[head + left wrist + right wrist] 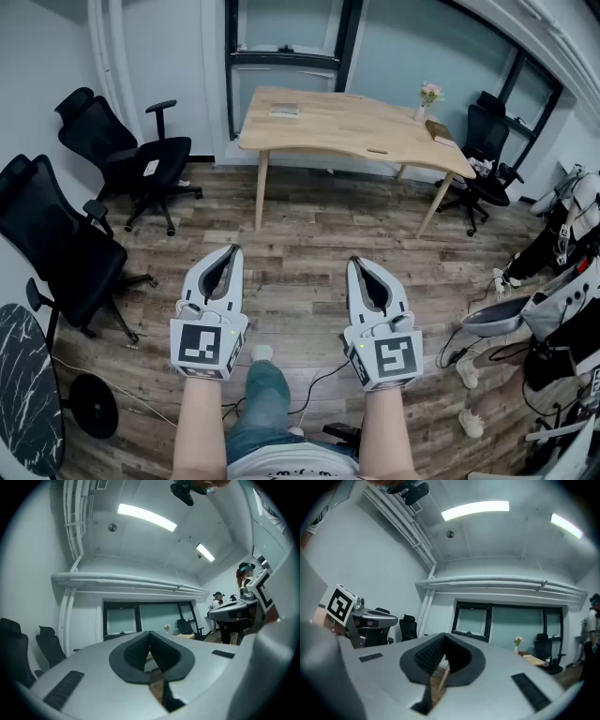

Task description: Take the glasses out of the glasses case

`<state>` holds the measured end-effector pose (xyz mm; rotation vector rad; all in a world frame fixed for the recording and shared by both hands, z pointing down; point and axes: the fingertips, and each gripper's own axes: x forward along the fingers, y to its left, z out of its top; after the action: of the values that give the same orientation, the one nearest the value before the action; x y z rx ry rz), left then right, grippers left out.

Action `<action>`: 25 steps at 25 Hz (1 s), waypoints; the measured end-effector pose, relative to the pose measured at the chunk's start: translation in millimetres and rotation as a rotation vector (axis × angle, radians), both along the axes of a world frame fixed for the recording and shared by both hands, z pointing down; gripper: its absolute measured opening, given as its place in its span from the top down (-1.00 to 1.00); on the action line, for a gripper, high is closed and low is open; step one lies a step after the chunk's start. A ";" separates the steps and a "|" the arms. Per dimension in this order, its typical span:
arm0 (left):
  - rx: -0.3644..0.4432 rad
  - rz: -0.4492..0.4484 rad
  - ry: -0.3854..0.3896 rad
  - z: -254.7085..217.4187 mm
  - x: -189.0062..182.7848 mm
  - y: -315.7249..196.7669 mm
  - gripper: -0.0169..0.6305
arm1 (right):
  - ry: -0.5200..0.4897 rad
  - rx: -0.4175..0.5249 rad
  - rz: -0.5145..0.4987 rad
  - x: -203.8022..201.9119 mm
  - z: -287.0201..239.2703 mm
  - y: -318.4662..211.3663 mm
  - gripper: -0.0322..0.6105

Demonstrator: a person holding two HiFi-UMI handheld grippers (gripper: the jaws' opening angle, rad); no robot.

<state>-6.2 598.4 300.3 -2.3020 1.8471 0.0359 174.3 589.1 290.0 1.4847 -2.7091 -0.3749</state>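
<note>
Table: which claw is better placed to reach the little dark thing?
Right, probably: the right claw lines up with the dark thing on the table; the left claw is further aside.

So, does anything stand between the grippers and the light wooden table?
Nothing visible does: only plank floor lies between the left gripper, the right gripper and the light wooden table. The nearest black office chair stands off left.

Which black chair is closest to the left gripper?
The lower-left chair, just left of the left gripper; the others stand farther back near the wooden table.
</note>
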 end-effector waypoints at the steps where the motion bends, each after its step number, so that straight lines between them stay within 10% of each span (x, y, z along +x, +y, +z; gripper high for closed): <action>1: -0.007 0.000 0.004 3.3 -5.0 -18.4 0.90 | 0.001 -0.007 -0.001 -4.9 2.9 -19.2 0.88; 15: -0.052 0.053 0.033 11.2 -86.1 -288.3 0.90 | 0.079 -0.018 -0.008 -98.9 5.1 -271.1 0.87; 25: -0.027 0.062 0.030 -3.6 -127.3 -371.9 0.90 | 0.088 -0.003 -0.001 -138.5 -4.8 -356.3 0.87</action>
<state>-133.5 226.5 296.7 -2.3898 1.8000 0.0540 35.7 232.8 285.2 1.4302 -2.6422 -0.4256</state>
